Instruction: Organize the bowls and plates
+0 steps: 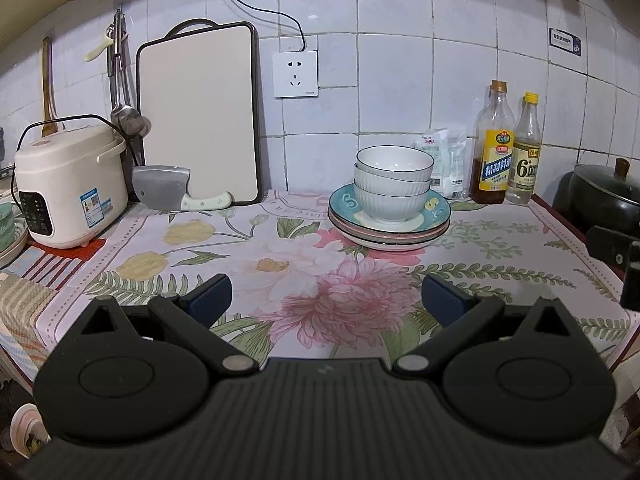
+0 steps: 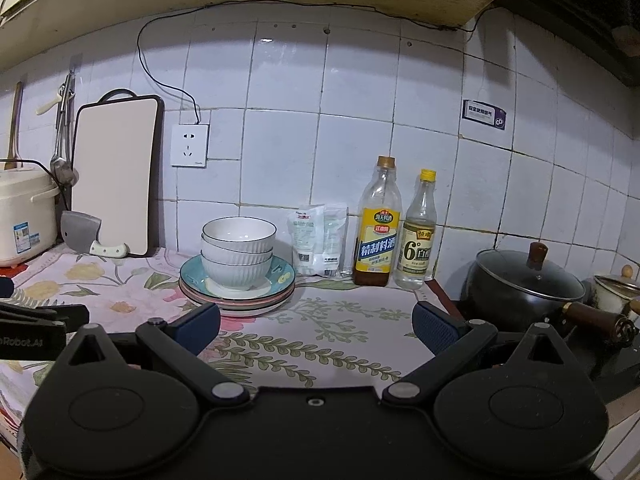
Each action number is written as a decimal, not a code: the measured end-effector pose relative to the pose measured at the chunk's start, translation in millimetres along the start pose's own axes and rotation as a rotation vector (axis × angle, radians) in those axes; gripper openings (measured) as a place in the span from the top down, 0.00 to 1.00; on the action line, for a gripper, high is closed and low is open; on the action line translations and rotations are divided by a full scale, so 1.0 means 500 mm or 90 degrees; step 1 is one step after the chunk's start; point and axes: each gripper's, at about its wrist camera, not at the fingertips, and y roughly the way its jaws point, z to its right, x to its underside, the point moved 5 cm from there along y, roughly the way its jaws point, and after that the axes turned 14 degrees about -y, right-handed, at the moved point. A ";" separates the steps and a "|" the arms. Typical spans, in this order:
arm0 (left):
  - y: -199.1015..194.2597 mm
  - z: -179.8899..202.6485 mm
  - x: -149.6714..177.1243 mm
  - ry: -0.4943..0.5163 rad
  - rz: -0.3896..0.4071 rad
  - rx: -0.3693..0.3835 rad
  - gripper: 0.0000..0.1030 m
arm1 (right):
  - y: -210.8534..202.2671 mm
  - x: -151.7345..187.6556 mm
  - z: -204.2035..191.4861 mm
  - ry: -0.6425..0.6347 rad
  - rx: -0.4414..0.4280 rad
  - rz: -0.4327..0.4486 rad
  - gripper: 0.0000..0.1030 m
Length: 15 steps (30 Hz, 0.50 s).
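Note:
Three white ribbed bowls (image 1: 394, 182) are nested on a stack of plates (image 1: 388, 234), the top plate teal with yellow marks. The stack sits on the floral cloth near the wall. It also shows in the right wrist view: bowls (image 2: 238, 254), plates (image 2: 236, 300). My left gripper (image 1: 326, 298) is open and empty, low over the cloth, well in front of the stack. My right gripper (image 2: 316, 326) is open and empty, in front of and to the right of the stack. Part of the left gripper (image 2: 32, 328) shows at the right wrist view's left edge.
A rice cooker (image 1: 70, 186), cleaver (image 1: 168, 188) and cutting board (image 1: 198, 116) stand at the left. Two bottles (image 1: 506, 148) and salt bags (image 1: 444, 160) stand right of the stack. A black lidded pot (image 2: 528, 284) sits on the stove at the right.

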 end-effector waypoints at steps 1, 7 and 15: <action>0.000 0.002 0.000 0.001 0.001 0.000 0.00 | 0.000 0.000 -0.001 0.001 -0.001 0.000 0.00; -0.001 0.001 0.000 0.006 0.004 -0.009 0.00 | 0.002 0.001 -0.002 0.006 -0.003 -0.001 0.00; 0.005 -0.005 0.000 0.004 0.000 -0.017 0.00 | 0.003 0.005 -0.004 0.006 -0.002 -0.008 0.00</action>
